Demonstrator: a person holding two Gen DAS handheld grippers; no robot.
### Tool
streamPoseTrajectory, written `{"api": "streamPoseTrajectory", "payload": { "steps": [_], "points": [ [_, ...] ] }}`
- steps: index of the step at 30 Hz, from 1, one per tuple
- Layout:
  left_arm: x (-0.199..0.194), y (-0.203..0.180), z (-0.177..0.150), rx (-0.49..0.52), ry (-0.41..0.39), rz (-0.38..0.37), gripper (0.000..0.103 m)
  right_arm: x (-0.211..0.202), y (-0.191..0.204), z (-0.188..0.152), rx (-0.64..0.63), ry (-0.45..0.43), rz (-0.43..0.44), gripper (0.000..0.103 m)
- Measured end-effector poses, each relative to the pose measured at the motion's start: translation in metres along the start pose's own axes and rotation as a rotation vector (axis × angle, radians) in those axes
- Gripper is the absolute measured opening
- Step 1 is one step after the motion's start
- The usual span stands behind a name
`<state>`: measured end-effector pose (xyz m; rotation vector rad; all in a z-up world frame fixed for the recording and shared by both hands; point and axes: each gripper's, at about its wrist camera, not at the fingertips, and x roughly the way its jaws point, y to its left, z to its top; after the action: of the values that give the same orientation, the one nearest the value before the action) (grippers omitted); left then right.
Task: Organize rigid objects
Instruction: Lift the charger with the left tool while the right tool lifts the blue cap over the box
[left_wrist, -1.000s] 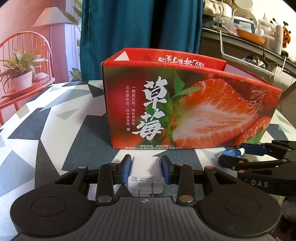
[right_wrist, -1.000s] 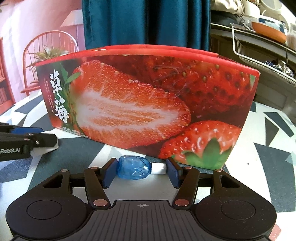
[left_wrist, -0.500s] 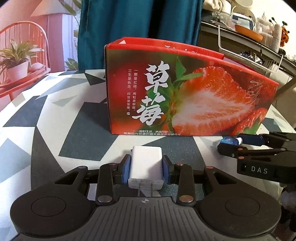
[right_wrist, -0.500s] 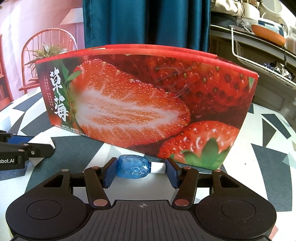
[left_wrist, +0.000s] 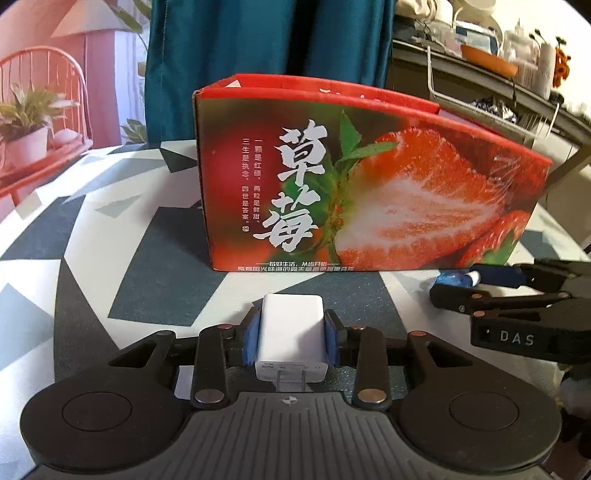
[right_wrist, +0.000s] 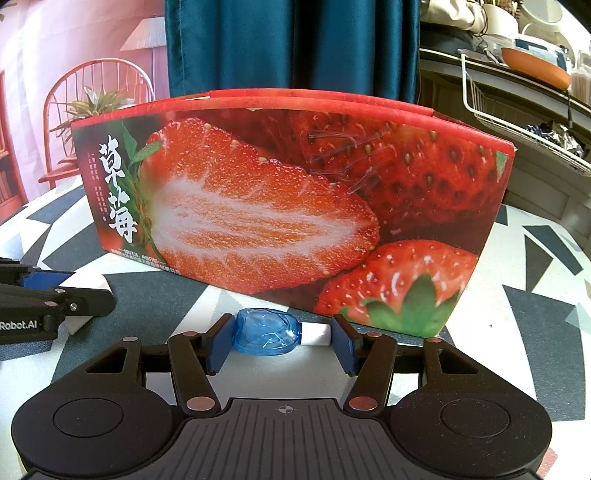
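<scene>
My left gripper (left_wrist: 291, 341) is shut on a white plug-in charger (left_wrist: 291, 338), its prongs pointing back at the camera. My right gripper (right_wrist: 282, 338) is shut on a small blue bottle with a white cap (right_wrist: 267, 332), held lengthwise between the blue pads. A tall red strawberry-printed box (left_wrist: 369, 192) stands on the table just beyond both grippers; it also fills the right wrist view (right_wrist: 295, 206). The box's inside is hidden. The right gripper shows at the right of the left wrist view (left_wrist: 476, 282), and the left gripper at the left of the right wrist view (right_wrist: 55, 295).
The table (left_wrist: 92, 240) has a grey, black and white triangle-patterned cloth. A teal curtain (right_wrist: 291, 44) hangs behind the box. A red chair with a potted plant (left_wrist: 26, 125) stands far left. A counter with a wire rack and dishes (right_wrist: 517, 92) runs along the right.
My left gripper has pulled back and tipped so more of the charger's top shows and the box looks farther away. The right gripper holds almost still with the bottle.
</scene>
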<state>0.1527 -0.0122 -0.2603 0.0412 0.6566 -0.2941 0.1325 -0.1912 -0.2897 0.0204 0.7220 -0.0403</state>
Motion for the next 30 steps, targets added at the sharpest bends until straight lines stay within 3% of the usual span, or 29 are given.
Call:
{"api": "streamPoseTrajectory", "payload": {
  "steps": [7,15,30],
  "points": [
    [-0.009,0.006,0.005,-0.027,-0.044,0.004,0.037,-0.013,0.015,-0.005,-0.096,-0.054,-0.011,0.052],
    [-0.030,0.005,0.020,-0.034,-0.130,0.010,0.037,-0.033,0.005,-0.003,-0.087,-0.093,-0.029,0.052],
    [-0.086,-0.007,0.071,-0.018,-0.354,0.001,0.037,-0.092,0.004,0.048,-0.106,-0.318,0.004,0.052]
  ]
}}
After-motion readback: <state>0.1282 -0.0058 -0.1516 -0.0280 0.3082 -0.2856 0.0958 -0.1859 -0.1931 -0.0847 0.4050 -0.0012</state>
